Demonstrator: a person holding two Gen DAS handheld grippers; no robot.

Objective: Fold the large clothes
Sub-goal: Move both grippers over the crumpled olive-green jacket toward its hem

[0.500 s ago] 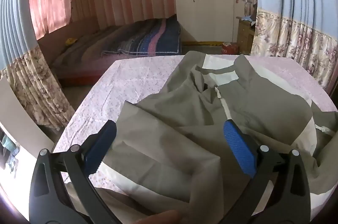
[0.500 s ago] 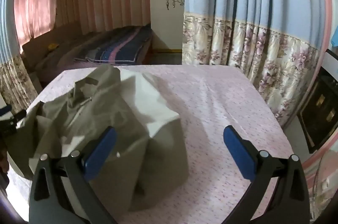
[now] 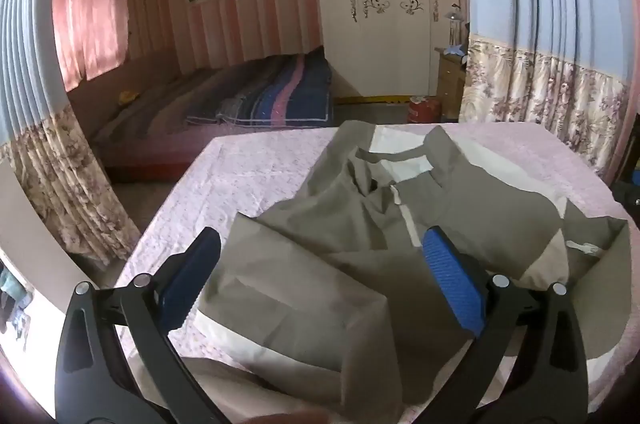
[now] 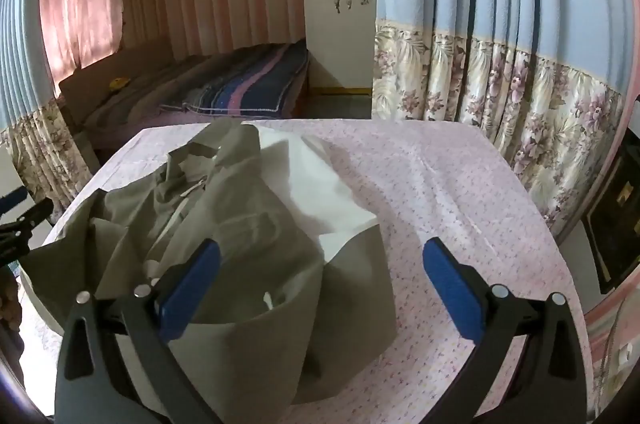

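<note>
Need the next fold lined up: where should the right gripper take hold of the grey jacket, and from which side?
Probably the free lower edge of the grey jacket, which curls up off the pink tablecloth just ahead of the open right gripper. Come in low from the near side; the raised edge lets one finger slip under.

The jacket point(image 3: 352, 264) is olive-grey with cream panels, lying on a pale pink tablecloth point(image 4: 460, 192) with a tiny speckled print. Both grippers have black frames with bright blue pads point(image 3: 452, 276) (same blue in the right wrist view point(image 4: 450, 284)). Curtains point(image 4: 500, 36) are sky blue up top with a cream and mauve floral band below, and the bed blanket point(image 3: 280, 96) is navy with pink stripes.
</note>
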